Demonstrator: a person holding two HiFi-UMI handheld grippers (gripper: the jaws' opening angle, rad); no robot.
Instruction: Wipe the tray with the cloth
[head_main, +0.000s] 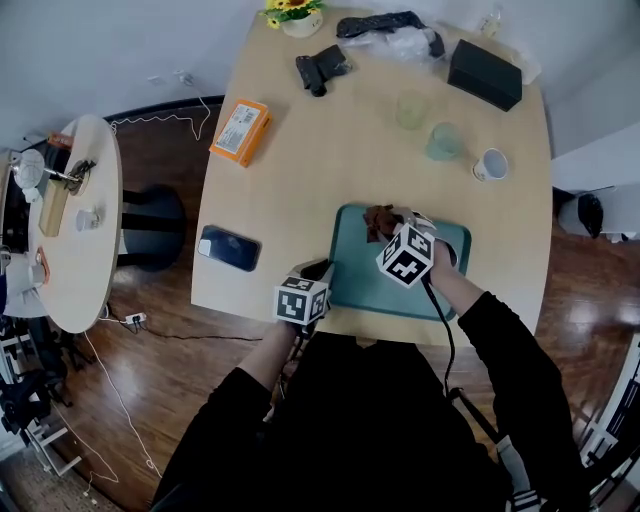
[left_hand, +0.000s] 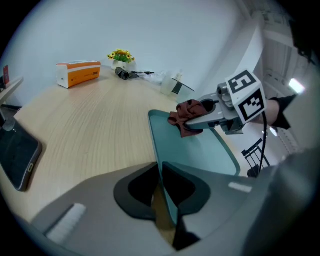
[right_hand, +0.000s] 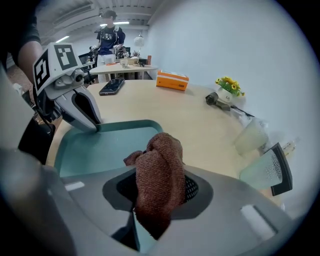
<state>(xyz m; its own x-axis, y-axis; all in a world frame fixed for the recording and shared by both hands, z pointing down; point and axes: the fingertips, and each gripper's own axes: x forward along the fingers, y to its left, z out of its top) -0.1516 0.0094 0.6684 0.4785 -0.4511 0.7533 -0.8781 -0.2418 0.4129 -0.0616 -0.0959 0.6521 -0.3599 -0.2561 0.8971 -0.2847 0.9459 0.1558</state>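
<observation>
Teal tray (head_main: 375, 290) lies at the wooden table's (head_main: 350, 150) near edge in the head view, with the left gripper (head_main: 322, 272) at its left rim and the right gripper (head_main: 390, 226) over its far end. Left gripper view: jaws pinched tight on the tray's rim. Right gripper view: jaws clamp the bunched brown cloth (right_hand: 160, 175) above the tray, seemingly just clear of it.

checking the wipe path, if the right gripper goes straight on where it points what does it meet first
Most likely the tray floor, touched first by the cloth clamped in the right gripper; depth is unclear.
</observation>
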